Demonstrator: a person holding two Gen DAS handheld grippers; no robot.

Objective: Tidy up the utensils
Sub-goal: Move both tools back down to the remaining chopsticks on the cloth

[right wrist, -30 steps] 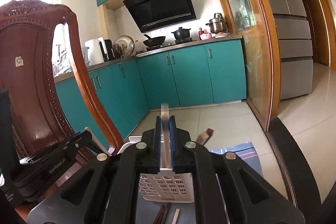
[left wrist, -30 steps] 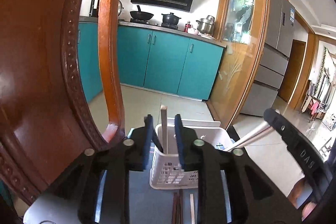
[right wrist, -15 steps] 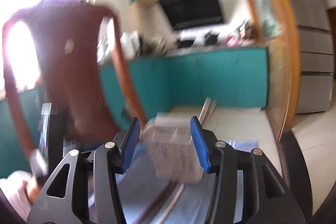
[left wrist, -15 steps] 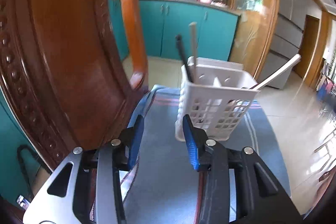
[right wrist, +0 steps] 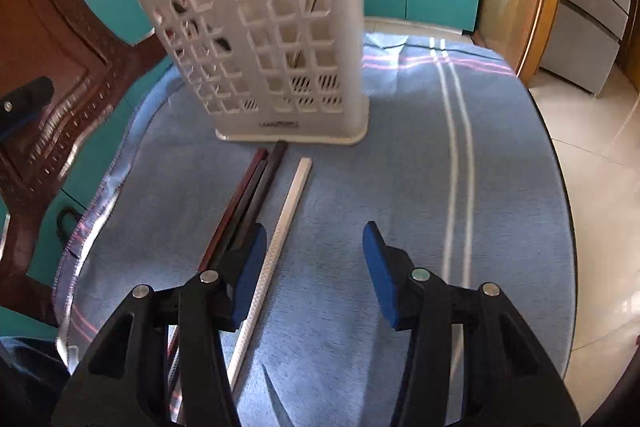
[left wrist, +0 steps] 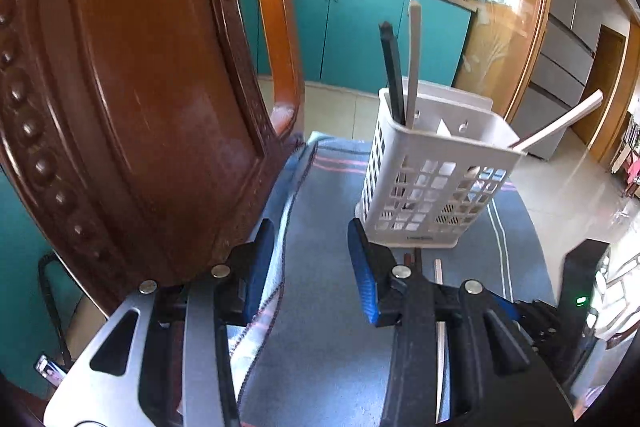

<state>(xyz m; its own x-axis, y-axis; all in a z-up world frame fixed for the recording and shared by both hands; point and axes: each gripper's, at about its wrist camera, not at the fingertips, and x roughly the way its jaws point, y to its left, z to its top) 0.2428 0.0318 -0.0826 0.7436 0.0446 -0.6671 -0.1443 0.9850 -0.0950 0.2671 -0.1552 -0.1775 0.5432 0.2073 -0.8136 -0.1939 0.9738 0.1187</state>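
A white slotted utensil basket [left wrist: 432, 179] [right wrist: 272, 51] stands upright on the blue cloth. In its left corner stand a black chopstick [left wrist: 393, 75] and a pale chopstick [left wrist: 413, 67]; a white utensil handle [left wrist: 560, 123] leans out to the right. On the cloth in front of the basket lie a reddish-brown chopstick [right wrist: 236, 203], a black chopstick [right wrist: 262, 187] and a white chopstick [right wrist: 280, 231]. My left gripper [left wrist: 312, 263] is open and empty, short of the basket. My right gripper [right wrist: 314, 263] is open and empty above the cloth, its left finger over the lying chopsticks.
A carved wooden chair back [left wrist: 140, 75] stands close on the left. The blue striped cloth [right wrist: 400, 187] covers a round table whose edge drops off to the tiled floor [right wrist: 600, 187] on the right. Teal kitchen cabinets [left wrist: 360, 27] are behind.
Both grippers opened, let go of the chopsticks in the basket and pulled back. The right gripper tilted down toward the chopsticks lying on the cloth.
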